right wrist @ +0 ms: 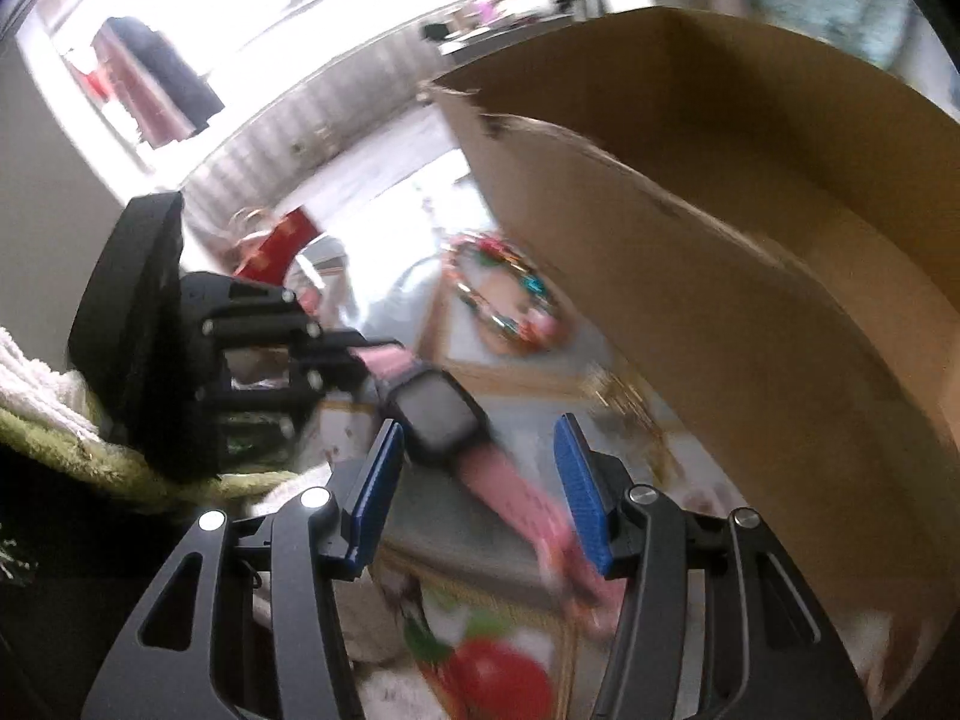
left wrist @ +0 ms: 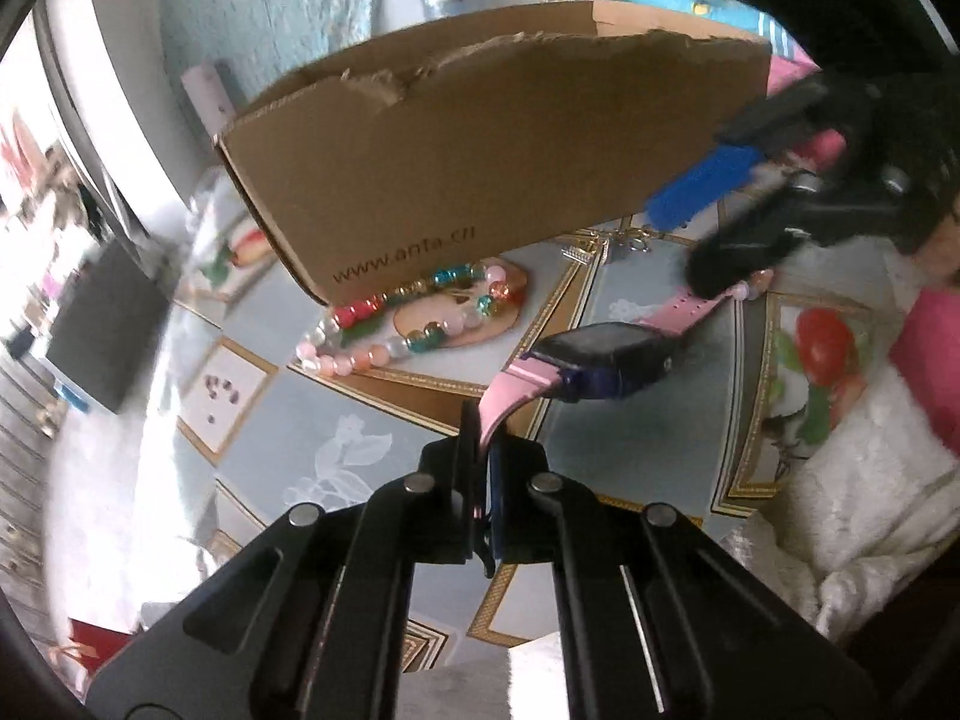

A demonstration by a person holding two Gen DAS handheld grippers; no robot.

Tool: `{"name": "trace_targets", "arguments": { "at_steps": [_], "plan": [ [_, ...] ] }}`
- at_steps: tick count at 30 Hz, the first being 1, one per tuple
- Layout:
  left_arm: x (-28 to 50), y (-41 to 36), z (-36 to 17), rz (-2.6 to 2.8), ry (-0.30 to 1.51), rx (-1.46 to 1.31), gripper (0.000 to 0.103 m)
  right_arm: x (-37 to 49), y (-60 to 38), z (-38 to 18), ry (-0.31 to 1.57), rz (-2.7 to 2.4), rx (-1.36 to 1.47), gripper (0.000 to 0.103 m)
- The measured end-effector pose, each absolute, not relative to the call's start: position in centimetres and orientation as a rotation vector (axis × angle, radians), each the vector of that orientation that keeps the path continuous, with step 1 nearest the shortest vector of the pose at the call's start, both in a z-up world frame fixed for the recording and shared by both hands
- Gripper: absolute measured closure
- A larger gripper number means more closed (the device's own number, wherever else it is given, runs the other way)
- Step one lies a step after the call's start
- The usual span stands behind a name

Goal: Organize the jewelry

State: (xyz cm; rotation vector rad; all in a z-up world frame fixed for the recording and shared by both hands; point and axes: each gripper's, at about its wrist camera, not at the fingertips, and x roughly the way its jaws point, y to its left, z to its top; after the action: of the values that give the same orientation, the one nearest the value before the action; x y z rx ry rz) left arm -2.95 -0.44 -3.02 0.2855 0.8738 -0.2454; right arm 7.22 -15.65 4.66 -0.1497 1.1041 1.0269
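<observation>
In front of the cardboard box, the left gripper is clamped tight on one pink strap end of the smartwatch. The watch's dark face sits just past the fingertips, other strap trailing toward the right gripper, whose blue pads stand apart, gripping nothing. The beaded bracelet lies on the patterned tablecloth, right against the box's front wall.

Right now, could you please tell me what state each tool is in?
Left tool: closed on the pink strap of the watch.
Right tool: open, holding nothing; the watch's other strap lies between its fingers.
</observation>
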Motion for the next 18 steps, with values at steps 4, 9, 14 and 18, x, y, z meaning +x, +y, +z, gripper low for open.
{"name": "trace_targets", "arguments": {
  "at_steps": [4,9,14,18],
  "plan": [
    [-2.7,-0.1,-3.0,-0.292,0.904,0.253,0.100,5.0,-17.4,4.0,1.091,0.910,-0.228,0.052],
    [-1.7,0.6,-3.3,-0.323,0.932,0.235,0.100,3.3,-17.0,3.0,1.065,0.811,-0.354,0.056],
    [-2.2,0.2,-3.2,-0.326,0.923,0.247,0.100,4.0,-18.4,3.5,1.084,0.790,-0.313,0.095],
    [-1.5,0.6,-3.3,-0.330,0.911,0.262,0.100,5.5,-21.2,4.7,1.084,0.729,-0.181,0.097]
  ]
}}
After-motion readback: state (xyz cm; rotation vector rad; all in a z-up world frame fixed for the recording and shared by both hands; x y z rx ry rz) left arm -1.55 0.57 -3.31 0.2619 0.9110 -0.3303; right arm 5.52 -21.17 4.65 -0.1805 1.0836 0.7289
